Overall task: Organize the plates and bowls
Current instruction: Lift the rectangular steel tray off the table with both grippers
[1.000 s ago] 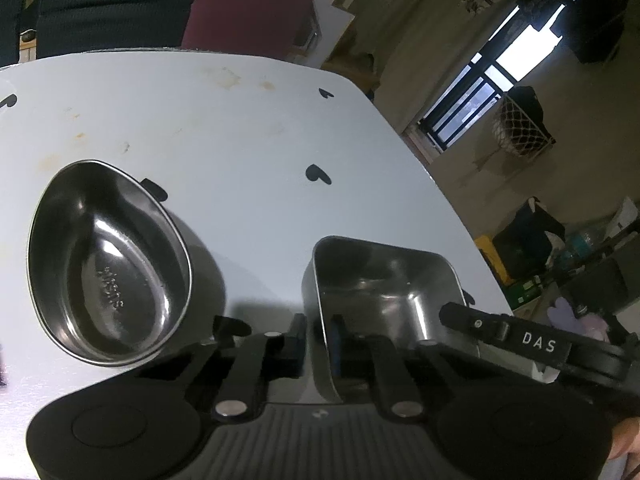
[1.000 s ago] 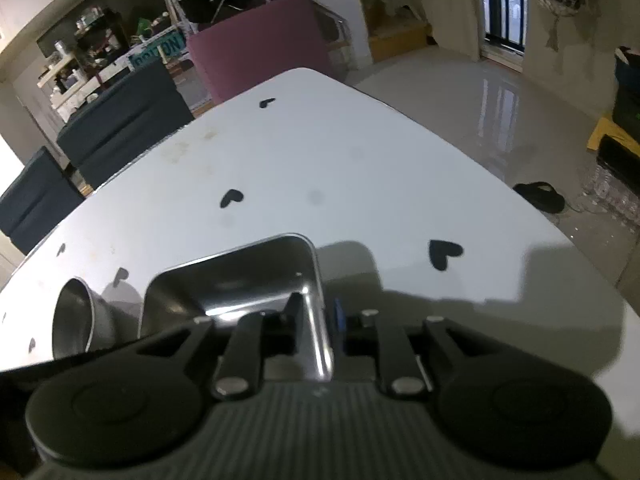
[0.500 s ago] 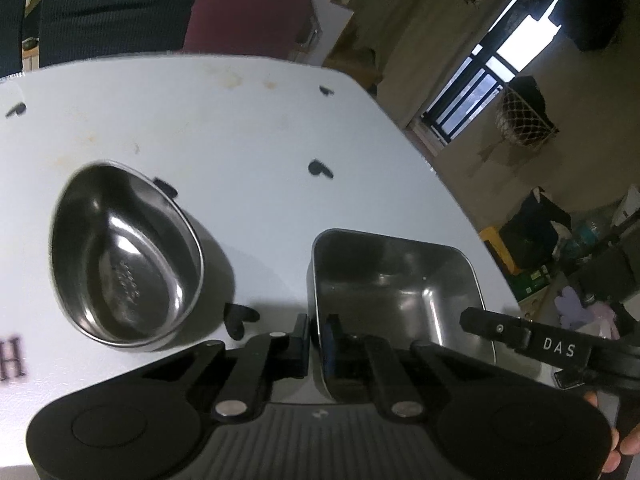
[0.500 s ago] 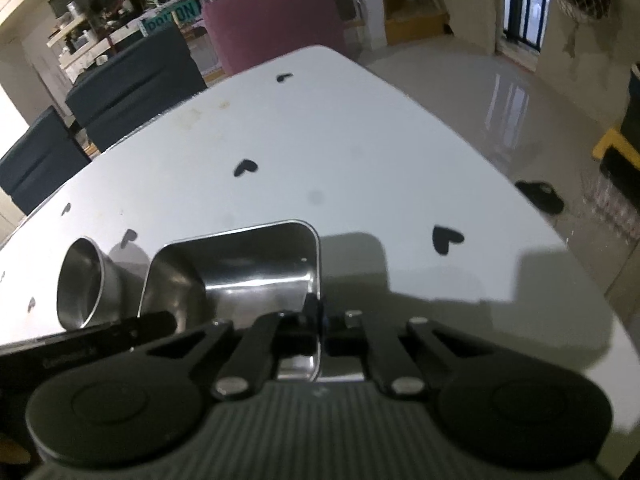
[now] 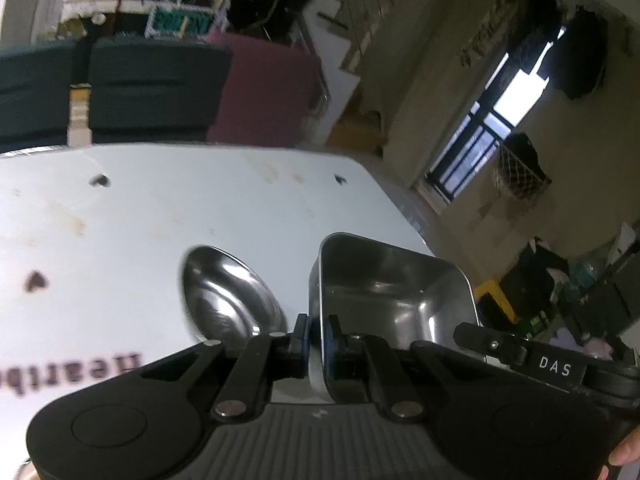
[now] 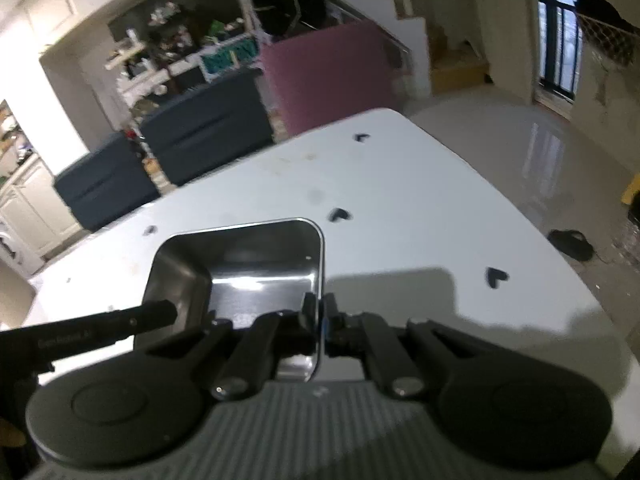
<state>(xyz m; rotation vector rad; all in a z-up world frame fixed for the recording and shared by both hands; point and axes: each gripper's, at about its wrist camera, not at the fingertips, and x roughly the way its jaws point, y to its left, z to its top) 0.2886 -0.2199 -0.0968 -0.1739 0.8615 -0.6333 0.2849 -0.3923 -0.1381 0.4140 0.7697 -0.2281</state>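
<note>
Both grippers clamp opposite walls of the square steel dish (image 5: 394,288). The left gripper (image 5: 316,330) pinches the dish's left rim; the right gripper (image 6: 320,312) pinches its right rim. The two-sided grip keeps the dish level and, by appearance, clear of the white table (image 5: 160,208). The oval steel bowl (image 5: 228,296) rests on the table just left of it, probably the nesting target.

White table (image 6: 400,200) with black heart marks (image 6: 339,214). Dark blue chairs (image 6: 208,132) and a maroon chair (image 6: 328,76) stand behind it. Black sandal (image 6: 570,243) lies on the floor.
</note>
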